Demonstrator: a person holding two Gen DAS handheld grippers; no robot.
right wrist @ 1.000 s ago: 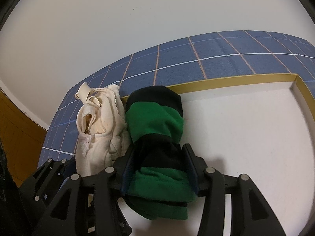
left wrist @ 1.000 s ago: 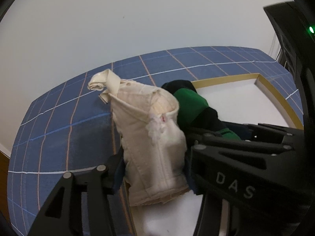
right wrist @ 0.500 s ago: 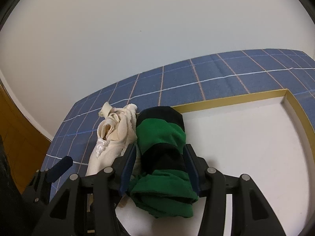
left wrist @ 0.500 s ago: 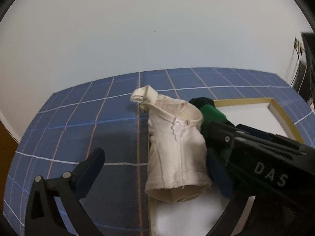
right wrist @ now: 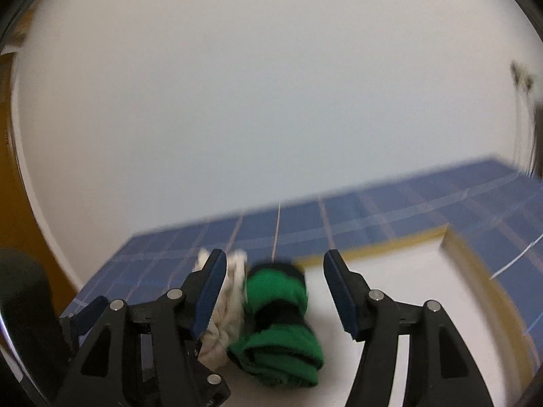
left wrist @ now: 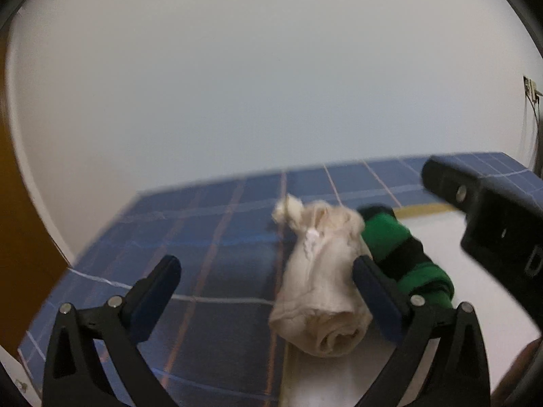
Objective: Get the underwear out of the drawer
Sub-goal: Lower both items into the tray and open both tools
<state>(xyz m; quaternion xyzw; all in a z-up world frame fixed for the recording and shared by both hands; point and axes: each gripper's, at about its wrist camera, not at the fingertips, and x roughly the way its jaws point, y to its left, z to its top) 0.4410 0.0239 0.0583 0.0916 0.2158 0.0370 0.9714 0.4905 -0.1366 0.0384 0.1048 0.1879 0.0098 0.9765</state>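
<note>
Your left gripper (left wrist: pixel 268 293) stands spread wide, its jaws having just opened, and nothing is pinched. The rolled cream underwear (left wrist: pixel 322 281) lies between the fingers but off to the 3 o'clock side, close against the right-hand blue pad (left wrist: pixel 373 300), though blur hides whether they touch; the left-hand pad is well apart from it. The roll rests where the blue checked cloth (left wrist: pixel 210 237) meets the white gold-edged surface (left wrist: pixel 475 305). Just beside it, at 2 o'clock from your fingertips, lies the green and black rolled underwear (left wrist: pixel 404 261), side by side with the cream one.

Your right gripper (right wrist: pixel 275 291) is also parted, its jaws having just been opening, and it grips nothing. In that view the green and black roll (right wrist: pixel 278 325) sits between the fingers, nearer the left-hand pad (right wrist: pixel 208 293), with clear white surface showing before the right-hand one. The cream roll (right wrist: pixel 227 305) shows at 9 o'clock of the green one, partly behind that left-hand finger. Both views are blurred.
</note>
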